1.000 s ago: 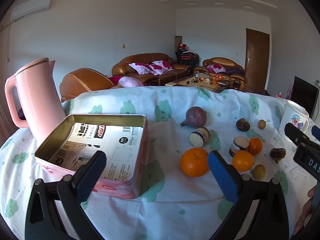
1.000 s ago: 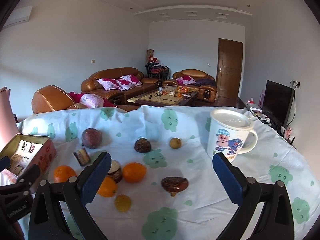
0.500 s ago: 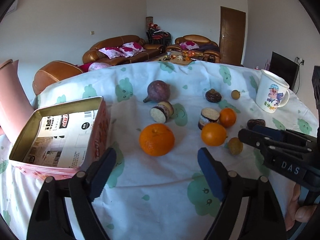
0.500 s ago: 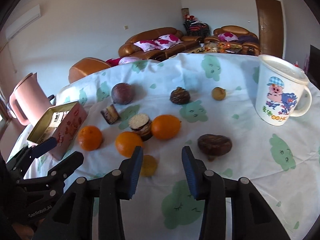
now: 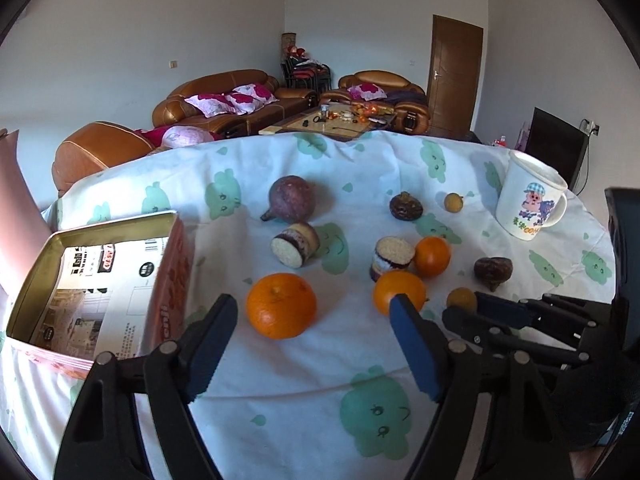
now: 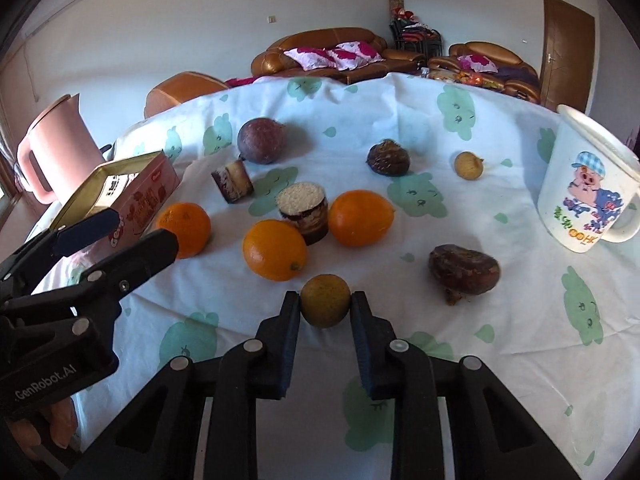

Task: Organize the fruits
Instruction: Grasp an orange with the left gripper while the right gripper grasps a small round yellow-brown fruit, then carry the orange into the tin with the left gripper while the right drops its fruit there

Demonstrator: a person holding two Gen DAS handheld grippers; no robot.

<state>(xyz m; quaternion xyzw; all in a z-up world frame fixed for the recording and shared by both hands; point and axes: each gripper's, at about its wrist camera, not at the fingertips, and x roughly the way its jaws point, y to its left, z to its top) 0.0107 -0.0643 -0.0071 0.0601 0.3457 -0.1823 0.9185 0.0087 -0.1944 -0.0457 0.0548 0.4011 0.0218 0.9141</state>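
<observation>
Seen from the left wrist camera, the left gripper point(image 5: 312, 316) hovers low over the cloth-covered surface point(image 5: 280, 392), its blue-padded fingers point(image 5: 212, 344) spread wide apart and holding nothing. A large orange point(image 5: 281, 305) sits on the cloth between and just beyond the fingertips. To its left stands an open pink tin point(image 5: 100, 272) lined with printed paper, with a pink kettle point(image 5: 12, 208) at the frame's edge behind it. Farther back lie a purple passion fruit point(image 5: 291, 202), two cut cake rolls point(image 5: 295, 244), two smaller oranges point(image 5: 400, 292), two dark brown fruits point(image 5: 406, 207) and a cartoon mug point(image 5: 528, 204). The right gripper point(image 5: 476, 308) enters from the right, its tips meeting a small yellow fruit point(image 5: 460, 299).

From the right wrist camera, the right gripper point(image 6: 325, 300) is closed in on that small yellow fruit point(image 6: 325, 300), both pads touching its sides; the fruit looks to be resting on the cloth. Just beyond it lie two oranges point(image 6: 275, 250), with a cake roll point(image 6: 303, 212) between them, and a dark brown fruit point(image 6: 464, 270) to the right. The cartoon mug point(image 6: 584, 188) stands at the far right. The left gripper point(image 6: 108, 232) reaches in from the left, near the large orange point(image 6: 184, 229) and the pink tin point(image 6: 132, 196). A sofa point(image 6: 332, 52) fills the room behind.
</observation>
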